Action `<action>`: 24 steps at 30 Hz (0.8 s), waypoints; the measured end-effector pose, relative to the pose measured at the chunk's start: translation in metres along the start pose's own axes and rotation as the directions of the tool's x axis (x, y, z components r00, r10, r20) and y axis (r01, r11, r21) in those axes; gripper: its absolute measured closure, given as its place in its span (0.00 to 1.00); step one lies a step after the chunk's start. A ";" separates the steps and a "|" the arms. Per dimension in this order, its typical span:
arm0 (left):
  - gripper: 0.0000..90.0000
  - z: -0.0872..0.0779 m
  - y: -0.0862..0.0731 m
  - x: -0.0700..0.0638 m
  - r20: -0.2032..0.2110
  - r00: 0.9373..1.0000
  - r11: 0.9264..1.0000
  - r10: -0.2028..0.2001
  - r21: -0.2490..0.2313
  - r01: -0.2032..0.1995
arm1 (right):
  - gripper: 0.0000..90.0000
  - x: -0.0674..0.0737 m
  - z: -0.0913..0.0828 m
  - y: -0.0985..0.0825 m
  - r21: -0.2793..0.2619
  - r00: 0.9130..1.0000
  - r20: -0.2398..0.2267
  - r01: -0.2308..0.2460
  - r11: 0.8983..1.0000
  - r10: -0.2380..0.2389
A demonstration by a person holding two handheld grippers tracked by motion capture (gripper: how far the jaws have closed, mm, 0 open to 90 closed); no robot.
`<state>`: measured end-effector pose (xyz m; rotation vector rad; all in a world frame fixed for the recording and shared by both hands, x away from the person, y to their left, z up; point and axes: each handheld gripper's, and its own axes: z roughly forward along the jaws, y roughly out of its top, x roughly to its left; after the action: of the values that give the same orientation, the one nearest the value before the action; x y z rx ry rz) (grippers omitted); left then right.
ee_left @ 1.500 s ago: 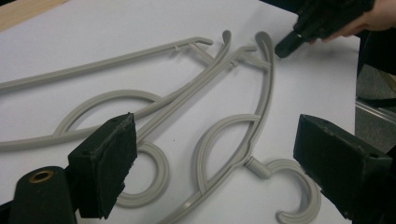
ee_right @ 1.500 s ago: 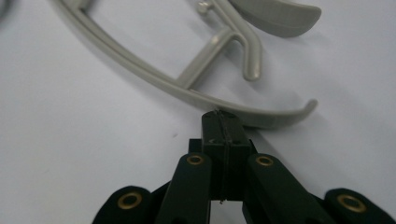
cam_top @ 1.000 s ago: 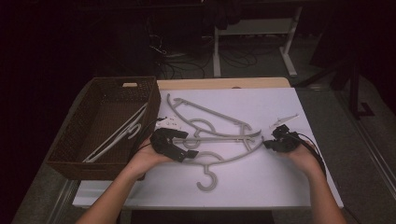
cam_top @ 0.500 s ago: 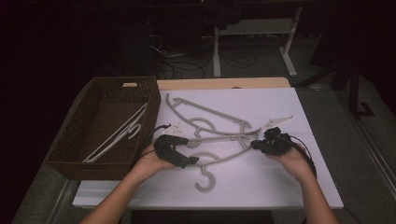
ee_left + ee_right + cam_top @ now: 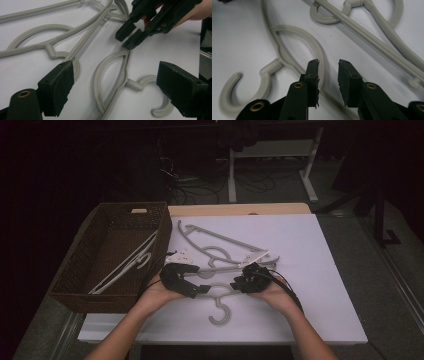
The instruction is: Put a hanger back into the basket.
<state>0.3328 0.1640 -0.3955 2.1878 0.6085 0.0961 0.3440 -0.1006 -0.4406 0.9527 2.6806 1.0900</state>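
The grey plastic hanger with the hook toward the person (image 5: 220, 302) was laid flat on the white table cover (image 5: 320, 270), to the right of the brown woven basket (image 5: 90, 270). The left gripper (image 5: 200, 289) was held at the left end of this hanger; its jaws were seen wide apart, with the hanger's neck on the cover between them, and nothing was gripped. The right gripper (image 5: 239, 284) was placed at the hanger's right shoulder. Its jaws had just been opening; a small gap was seen, and nothing was pressed between the pads (image 5: 313, 75). More grey hangers (image 5: 220, 242) were lying just behind it.
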 end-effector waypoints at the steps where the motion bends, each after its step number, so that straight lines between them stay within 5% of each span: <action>1: 0.16 0.000 0.000 0.000 -0.001 1.000 1.000 0.000 0.000 0.000 | 0.77 0.000 0.004 0.002 0.005 1.000 -0.001 -0.004 1.000 0.004; 7: 0.16 0.000 0.000 0.000 -0.003 1.000 1.000 -0.003 -0.001 0.003 | 0.83 0.008 0.026 0.009 0.045 1.000 0.005 0.025 0.999 -0.025; 12: 0.16 0.001 -0.001 0.001 -0.003 1.000 1.000 -0.003 0.003 0.003 | 0.89 0.009 0.025 0.008 0.047 0.999 0.003 0.053 0.997 -0.054; 24: 0.16 0.010 -0.005 -0.002 0.019 0.999 0.998 0.038 0.050 -0.039 | 0.90 -0.011 -0.006 -0.015 0.084 0.996 -0.058 0.077 0.994 -0.072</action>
<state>0.3318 0.1578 -0.4054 2.2472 0.5649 0.0823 0.3430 -0.1187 -0.4481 0.8392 2.8034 1.0083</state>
